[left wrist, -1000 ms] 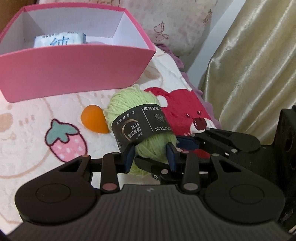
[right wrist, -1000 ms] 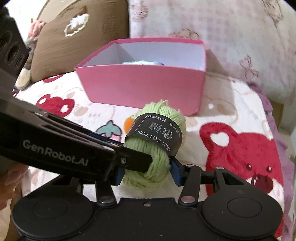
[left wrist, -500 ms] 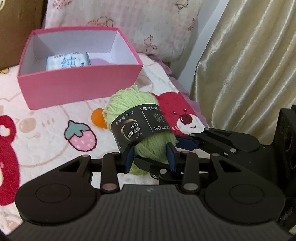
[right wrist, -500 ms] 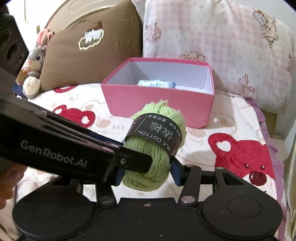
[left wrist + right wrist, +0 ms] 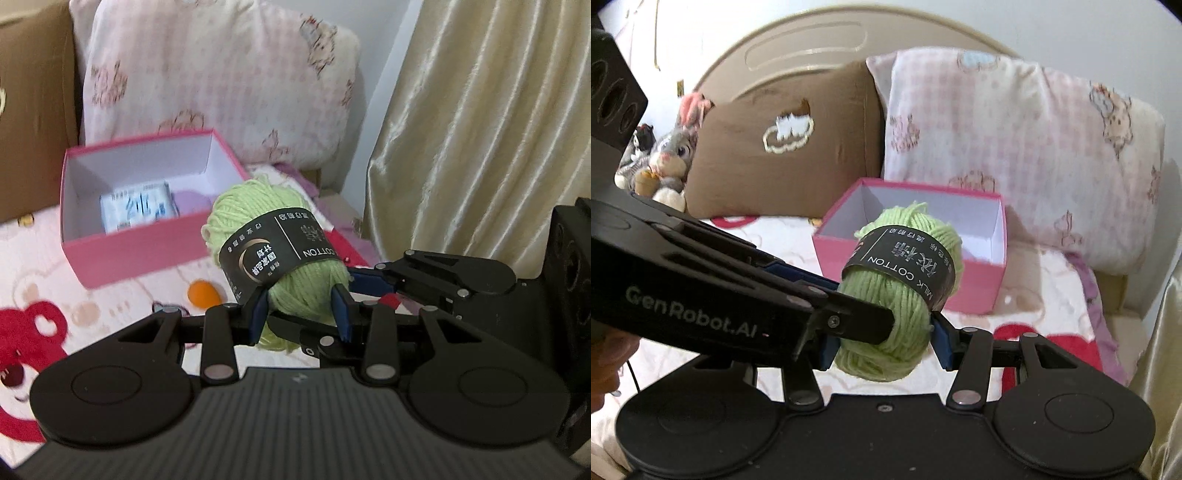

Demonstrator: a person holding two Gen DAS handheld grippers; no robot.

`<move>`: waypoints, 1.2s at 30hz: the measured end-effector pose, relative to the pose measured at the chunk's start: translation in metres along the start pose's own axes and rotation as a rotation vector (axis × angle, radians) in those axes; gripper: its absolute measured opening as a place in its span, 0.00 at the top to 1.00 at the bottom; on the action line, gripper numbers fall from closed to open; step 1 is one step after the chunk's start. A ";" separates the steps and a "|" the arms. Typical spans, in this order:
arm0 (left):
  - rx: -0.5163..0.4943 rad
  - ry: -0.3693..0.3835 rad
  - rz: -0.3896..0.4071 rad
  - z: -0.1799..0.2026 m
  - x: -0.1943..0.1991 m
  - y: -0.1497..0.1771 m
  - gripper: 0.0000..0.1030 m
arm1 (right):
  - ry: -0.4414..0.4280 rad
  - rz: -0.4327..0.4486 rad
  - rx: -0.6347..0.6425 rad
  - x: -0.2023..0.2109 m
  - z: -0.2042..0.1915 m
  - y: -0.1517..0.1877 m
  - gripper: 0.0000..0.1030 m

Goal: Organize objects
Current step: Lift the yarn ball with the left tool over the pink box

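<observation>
While both tools grip it, the green yarn ball point(image 5: 280, 254) hangs in the air, clear of the printed bedspread point(image 5: 122, 299). Seen from the left wrist, the left gripper point(image 5: 301, 312) has its blue pads point(image 5: 258, 310) pressed narrow into the near lower end of the skein, below the black paper band point(image 5: 280, 251). From the right of the frame the right gripper point(image 5: 364, 280) reaches in and meets the same skein at its right side. Beyond and to the left sits the open pink box point(image 5: 147, 254), already holding a white packet point(image 5: 138, 210) and something pale purple point(image 5: 188, 199). An orange object point(image 5: 202, 294) lies on the bedspread between the box and the tools.

From the right wrist view, the right gripper point(image 5: 882, 345) clamps the lower half of the yarn ball point(image 5: 905, 291) at a middling width, strands bulging around the pads. Crossing from the left, the left gripper point(image 5: 890, 319) digs its tips into the wool. Farther off stands the pink box point(image 5: 964, 284), partly hidden behind the skein, with pillows point(image 5: 1015, 147) at the headboard.

Yarn like this is probably light, soft and springy; it squashes rather than resists, so a grip sinks in and can creep. I judge the band may slide off, so bare wool below it, held across the middle, seems the safer hold.
</observation>
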State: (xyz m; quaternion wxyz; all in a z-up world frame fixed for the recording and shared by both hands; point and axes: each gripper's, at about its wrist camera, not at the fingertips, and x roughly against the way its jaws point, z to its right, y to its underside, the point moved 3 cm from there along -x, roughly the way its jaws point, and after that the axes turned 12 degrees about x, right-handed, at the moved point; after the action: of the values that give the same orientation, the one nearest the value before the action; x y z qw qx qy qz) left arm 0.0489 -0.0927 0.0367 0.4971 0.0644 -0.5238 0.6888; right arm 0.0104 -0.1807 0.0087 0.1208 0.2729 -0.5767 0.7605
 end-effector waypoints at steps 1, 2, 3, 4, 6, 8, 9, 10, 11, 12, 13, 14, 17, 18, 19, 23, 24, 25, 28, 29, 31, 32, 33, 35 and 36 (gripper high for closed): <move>-0.001 0.003 0.005 0.001 0.003 -0.004 0.65 | 0.010 0.015 0.013 0.002 0.000 -0.004 0.46; -0.003 0.005 0.008 0.002 0.005 -0.010 0.65 | 0.019 0.028 0.024 0.003 -0.001 -0.008 0.46; -0.006 0.003 0.011 0.003 0.006 -0.016 0.65 | 0.024 0.041 0.032 0.003 0.000 -0.013 0.46; -0.008 0.001 0.014 0.003 0.006 -0.021 0.65 | 0.027 0.050 0.035 0.001 0.000 -0.016 0.46; -0.022 -0.007 0.021 0.004 0.004 -0.033 0.65 | 0.035 0.065 0.040 -0.003 0.004 -0.024 0.47; -0.043 -0.011 0.032 0.005 0.000 -0.044 0.65 | 0.049 0.079 0.044 -0.009 0.010 -0.032 0.47; -0.061 -0.010 0.036 0.005 -0.003 -0.051 0.65 | 0.057 0.085 0.040 -0.013 0.013 -0.035 0.47; -0.073 -0.004 0.037 0.005 -0.004 -0.057 0.65 | 0.072 0.092 0.040 -0.015 0.015 -0.039 0.47; -0.076 0.005 0.037 0.002 -0.007 -0.064 0.65 | 0.087 0.100 0.050 -0.018 0.016 -0.044 0.47; -0.075 0.016 0.034 0.000 -0.009 -0.072 0.65 | 0.096 0.106 0.056 -0.020 0.017 -0.048 0.47; -0.081 0.026 0.034 -0.002 -0.011 -0.079 0.65 | 0.101 0.115 0.056 -0.024 0.021 -0.052 0.47; -0.083 0.034 0.040 -0.004 -0.013 -0.087 0.65 | 0.103 0.125 0.053 -0.027 0.025 -0.057 0.47; -0.081 0.040 0.053 -0.010 -0.027 -0.109 0.65 | 0.105 0.135 0.044 -0.042 0.041 -0.070 0.47; -0.070 0.038 0.056 -0.012 -0.033 -0.116 0.65 | 0.101 0.132 0.036 -0.049 0.047 -0.074 0.47; -0.063 0.036 0.054 -0.014 -0.041 -0.123 0.65 | 0.094 0.125 0.028 -0.057 0.054 -0.078 0.47; -0.035 0.063 0.034 -0.032 -0.073 -0.146 0.65 | 0.076 0.099 0.027 -0.088 0.076 -0.083 0.47; -0.006 0.071 0.027 -0.039 -0.080 -0.151 0.65 | 0.067 0.094 0.029 -0.095 0.079 -0.083 0.47; 0.027 0.078 0.008 -0.045 -0.088 -0.154 0.65 | 0.062 0.082 0.035 -0.103 0.081 -0.082 0.47; 0.045 0.060 -0.034 -0.058 -0.115 -0.157 0.65 | 0.056 0.030 0.050 -0.128 0.083 -0.078 0.47; 0.045 0.053 -0.040 -0.060 -0.122 -0.157 0.65 | 0.057 0.011 0.055 -0.138 0.084 -0.076 0.47; 0.063 0.034 -0.058 -0.068 -0.141 -0.156 0.65 | 0.049 -0.023 0.046 -0.158 0.088 -0.072 0.47; 0.077 0.025 -0.067 -0.072 -0.150 -0.156 0.65 | 0.042 -0.041 0.035 -0.168 0.090 -0.069 0.47; 0.091 0.019 -0.076 -0.078 -0.159 -0.155 0.65 | 0.036 -0.057 0.029 -0.178 0.092 -0.067 0.47; 0.126 0.014 -0.086 -0.090 -0.175 -0.153 0.65 | 0.030 -0.085 0.021 -0.195 0.096 -0.061 0.47; 0.150 0.011 -0.095 -0.096 -0.184 -0.152 0.65 | 0.026 -0.102 0.021 -0.204 0.098 -0.058 0.47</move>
State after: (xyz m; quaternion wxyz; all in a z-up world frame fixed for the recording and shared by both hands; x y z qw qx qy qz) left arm 0.2966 -0.1373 -0.0184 0.5259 0.1225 -0.4644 0.7019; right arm 0.2340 -0.2290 -0.0387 0.1638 0.2932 -0.5526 0.7627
